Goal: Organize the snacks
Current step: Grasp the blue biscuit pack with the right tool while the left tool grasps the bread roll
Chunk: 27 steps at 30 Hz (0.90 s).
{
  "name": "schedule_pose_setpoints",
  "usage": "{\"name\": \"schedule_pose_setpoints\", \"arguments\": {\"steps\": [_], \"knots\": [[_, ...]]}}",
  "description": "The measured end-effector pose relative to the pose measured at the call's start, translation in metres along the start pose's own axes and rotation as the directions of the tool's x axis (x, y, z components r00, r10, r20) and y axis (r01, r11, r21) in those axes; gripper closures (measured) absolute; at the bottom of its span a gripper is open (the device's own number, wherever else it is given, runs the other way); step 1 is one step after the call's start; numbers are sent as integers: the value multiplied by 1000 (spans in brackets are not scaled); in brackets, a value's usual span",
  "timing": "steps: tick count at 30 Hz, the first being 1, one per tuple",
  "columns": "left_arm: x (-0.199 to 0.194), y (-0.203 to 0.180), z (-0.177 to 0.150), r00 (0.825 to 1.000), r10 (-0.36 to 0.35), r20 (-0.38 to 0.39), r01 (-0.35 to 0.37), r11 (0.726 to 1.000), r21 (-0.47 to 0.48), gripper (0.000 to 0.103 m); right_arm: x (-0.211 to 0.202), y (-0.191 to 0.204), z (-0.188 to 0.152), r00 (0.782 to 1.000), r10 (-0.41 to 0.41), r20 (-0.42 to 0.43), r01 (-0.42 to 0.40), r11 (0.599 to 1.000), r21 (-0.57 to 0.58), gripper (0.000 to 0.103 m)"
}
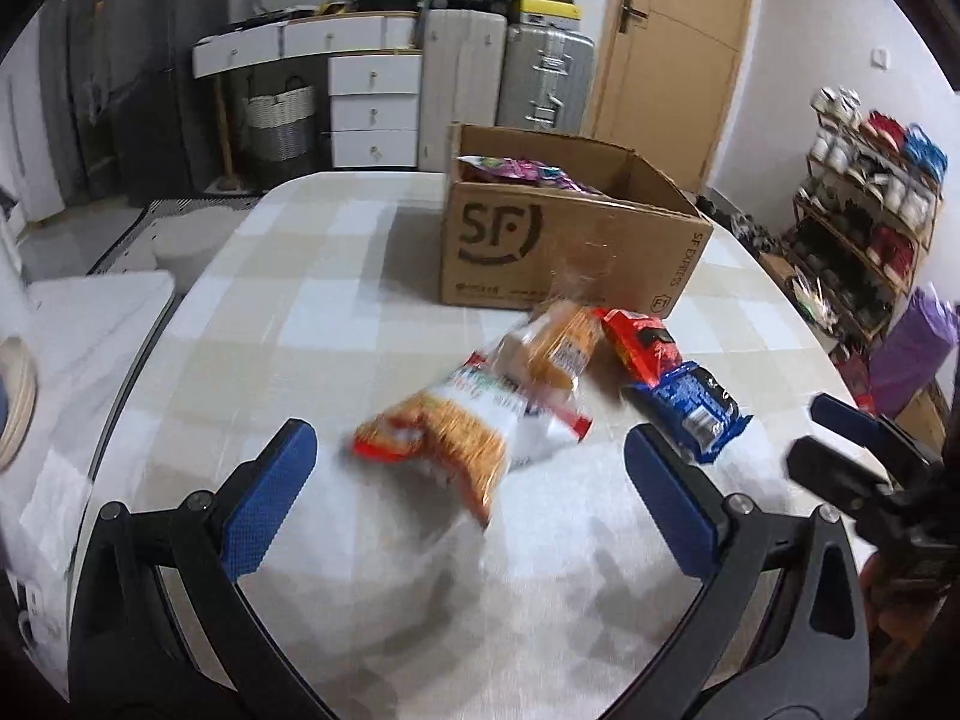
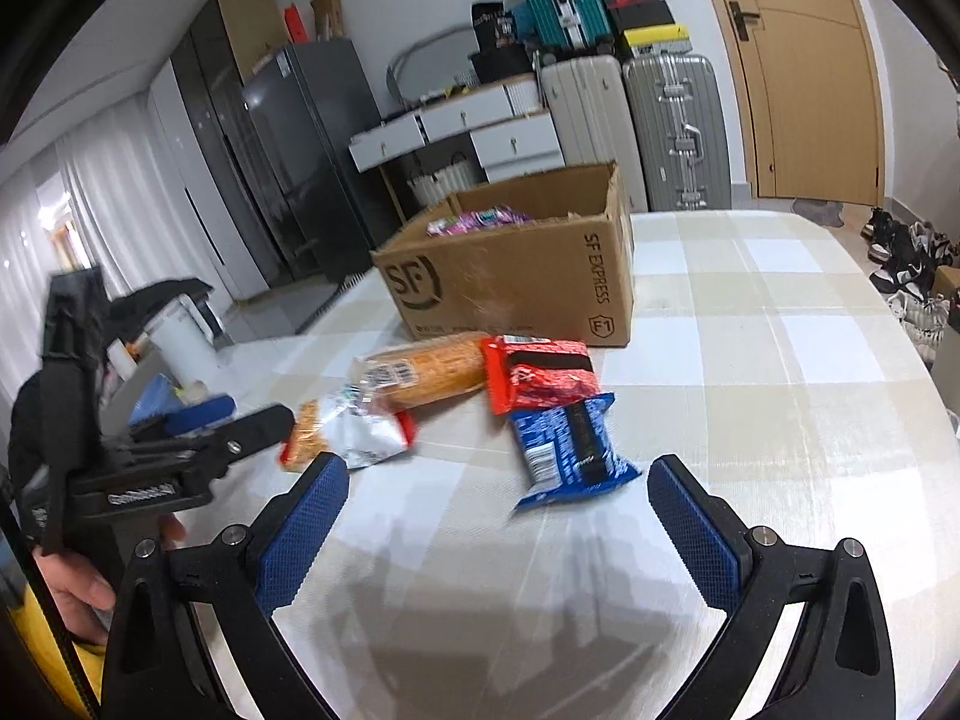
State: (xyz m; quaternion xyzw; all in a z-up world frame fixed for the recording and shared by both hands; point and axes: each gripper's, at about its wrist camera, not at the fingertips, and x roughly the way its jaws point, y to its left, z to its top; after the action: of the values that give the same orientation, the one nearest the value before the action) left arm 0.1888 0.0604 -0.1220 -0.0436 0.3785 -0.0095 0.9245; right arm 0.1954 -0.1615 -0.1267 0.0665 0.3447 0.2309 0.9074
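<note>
Checked cloth-covered table [image 1: 312,324], corrugated cardboard box [image 1: 540,240] holding crinkly pink packets [image 1: 528,171], four glossy snack bags [image 2: 540,384] lying just before the box, left gripper [image 1: 468,468] and right gripper [image 2: 498,510] fingers spread wide, empty.

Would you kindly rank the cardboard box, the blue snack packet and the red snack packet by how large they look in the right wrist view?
1. cardboard box, clearly the largest.
2. blue snack packet and red snack packet: these look about alike; the blue one lies nearer the camera, so I would not rank them.
</note>
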Motion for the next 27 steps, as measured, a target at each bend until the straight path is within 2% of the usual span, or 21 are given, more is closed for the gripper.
{"name": "schedule_pose_setpoints", "arguments": {"steps": [2, 5, 9, 13, 18, 22, 27], "knots": [[19, -8, 10, 999, 13, -50, -11, 998, 56, 0, 24, -3, 5, 994, -97, -43, 94, 994, -61, 3], [39, -12, 24, 998, 5, -61, 0, 997, 78, 0, 47, -12, 8, 992, -80, -97, 75, 995, -59, 16], [52, -19, 33, 997, -18, -68, 24, 996, 91, 0, 73, -20, 11, 983, -105, -153, 95, 993, -73, 18], [67, -35, 35, 997, -4, -78, 16, 987, 158, 0, 88, -23, 12, 976, -116, -185, 99, 990, -99, 19], [77, -43, 37, 997, -9, -75, 22, 984, 176, 0, 100, -19, 12, 970, -133, -205, 106, 985, -138, 34], [85, -46, 36, 996, 11, -87, 6, 982, 191, 0, 102, -19, 12, 969, -149, -197, 119, 980, -158, 59], [90, -45, 37, 995, 30, -98, -10, 981, 194, 0, 95, -19, 11, 978, -108, -181, 83, 987, -140, 59]]}}
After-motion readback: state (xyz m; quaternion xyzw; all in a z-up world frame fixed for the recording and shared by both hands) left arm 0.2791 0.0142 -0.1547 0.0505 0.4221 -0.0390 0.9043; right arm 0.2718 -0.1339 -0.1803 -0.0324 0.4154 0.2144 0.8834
